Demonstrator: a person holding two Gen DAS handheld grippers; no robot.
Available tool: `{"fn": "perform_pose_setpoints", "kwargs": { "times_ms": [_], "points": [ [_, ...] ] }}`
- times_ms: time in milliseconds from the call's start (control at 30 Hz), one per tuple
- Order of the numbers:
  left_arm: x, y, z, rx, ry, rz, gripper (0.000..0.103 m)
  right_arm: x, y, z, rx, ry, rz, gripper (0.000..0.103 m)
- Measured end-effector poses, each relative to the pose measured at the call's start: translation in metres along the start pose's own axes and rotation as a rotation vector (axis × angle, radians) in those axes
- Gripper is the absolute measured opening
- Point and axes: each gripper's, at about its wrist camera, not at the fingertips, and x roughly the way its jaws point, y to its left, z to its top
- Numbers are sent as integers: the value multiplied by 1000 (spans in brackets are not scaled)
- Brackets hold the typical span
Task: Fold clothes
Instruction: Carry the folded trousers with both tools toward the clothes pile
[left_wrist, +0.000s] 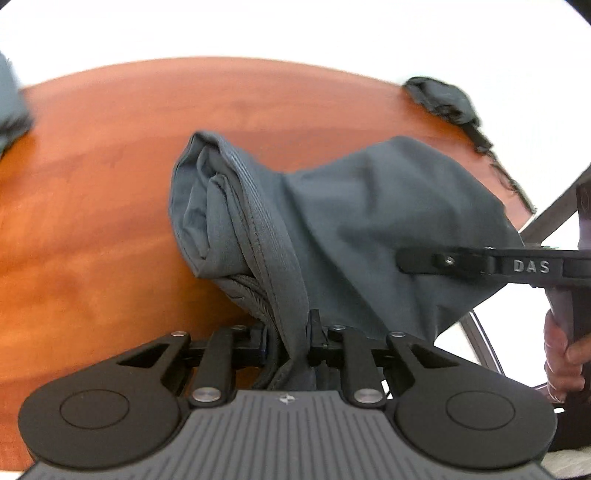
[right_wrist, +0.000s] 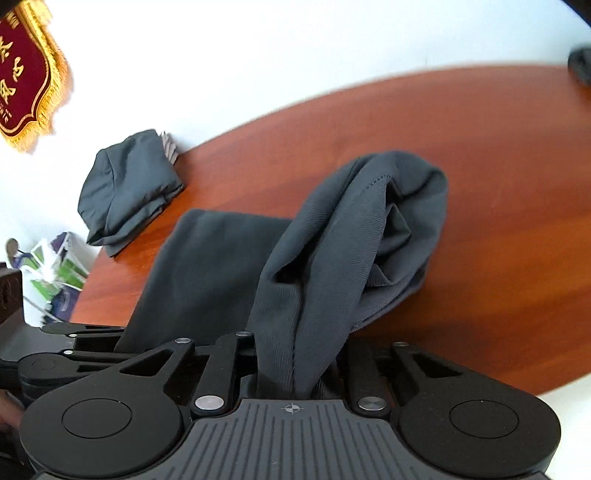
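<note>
A grey garment (left_wrist: 332, 221) lies bunched and partly folded on the reddish wooden table (left_wrist: 92, 184). My left gripper (left_wrist: 291, 343) is shut on its near edge, the cloth pinched between the jaws. In the right wrist view the same grey garment (right_wrist: 332, 251) rises in a fold from my right gripper (right_wrist: 295, 362), which is shut on it. The right gripper also shows in the left wrist view (left_wrist: 480, 262), side on, against the garment's right part. The left gripper shows at the left edge of the right wrist view (right_wrist: 74, 350).
A folded dark grey garment (right_wrist: 125, 192) sits at the table's far corner; it also shows in the left wrist view (left_wrist: 443, 99). Another grey cloth (left_wrist: 11, 103) lies at the left edge. A red banner (right_wrist: 26, 74) hangs on the white wall. Bags (right_wrist: 55, 273) stand beyond the table.
</note>
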Motion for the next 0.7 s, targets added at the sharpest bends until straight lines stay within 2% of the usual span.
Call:
{"fn": "perform_pose_setpoints", "kwargs": {
  "times_ms": [100, 300, 500, 700],
  "points": [
    [-4, -22, 14, 35, -22, -15, 22, -19, -11, 11, 14, -36, -26, 21],
    [-2, -81, 46, 112, -47, -52, 22, -64, -58, 26, 63, -110, -69, 21],
    [21, -165, 75, 240, -71, -82, 22, -111, -113, 39, 84, -175, -116, 21],
    [54, -256, 99, 276, -94, -124, 22, -167, -192, 50, 80, -234, -167, 21]
  ]
}}
